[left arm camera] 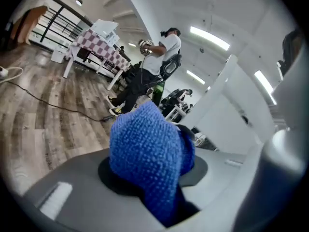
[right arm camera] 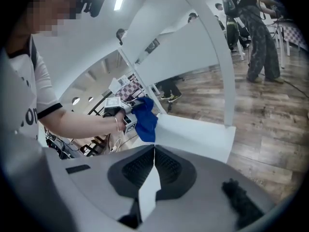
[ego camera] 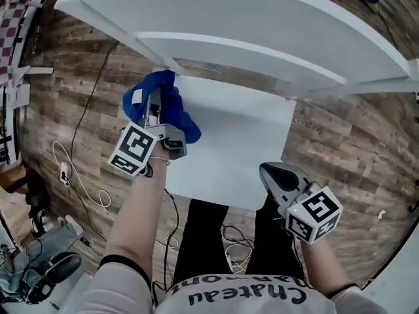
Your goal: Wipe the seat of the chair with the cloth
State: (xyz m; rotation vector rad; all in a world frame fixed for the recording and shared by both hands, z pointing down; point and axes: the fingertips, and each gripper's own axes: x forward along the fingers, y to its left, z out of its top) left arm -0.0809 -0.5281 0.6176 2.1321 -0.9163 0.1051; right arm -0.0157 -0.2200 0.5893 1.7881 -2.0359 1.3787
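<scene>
Plank floor (ego camera: 340,142), cables strewn at left; a white chair stands on it, seat (ego camera: 242,149) below me, back (ego camera: 262,18) at the far side.

Cloth (ego camera: 171,106): blue, knobbly weave, bunched; I judge it soft, light and limp, unlikely to slip once pinched but inclined to fold under itself; best held by a gathered wad, with a loose flap left free to lie flat on the seat. It sits at the seat's back-left corner; I cannot tell whether it presses on the surface or hangs just above it.

Left gripper (ego camera: 159,120): jaws pinching the cloth, which bulges out over both pads. Right gripper (ego camera: 273,174): jaws pressed together on nothing, held off the seat's front-right corner.

Views compared: the left gripper view is filled by the cloth (left arm camera: 145,153) and shows nothing of the seat, only a person and a checked table far behind; the right gripper view gives the side aspect, the cloth (right arm camera: 145,117) drooping at the seat's (right arm camera: 198,134) corner; the head view alone places both tools against the whole seat.
</scene>
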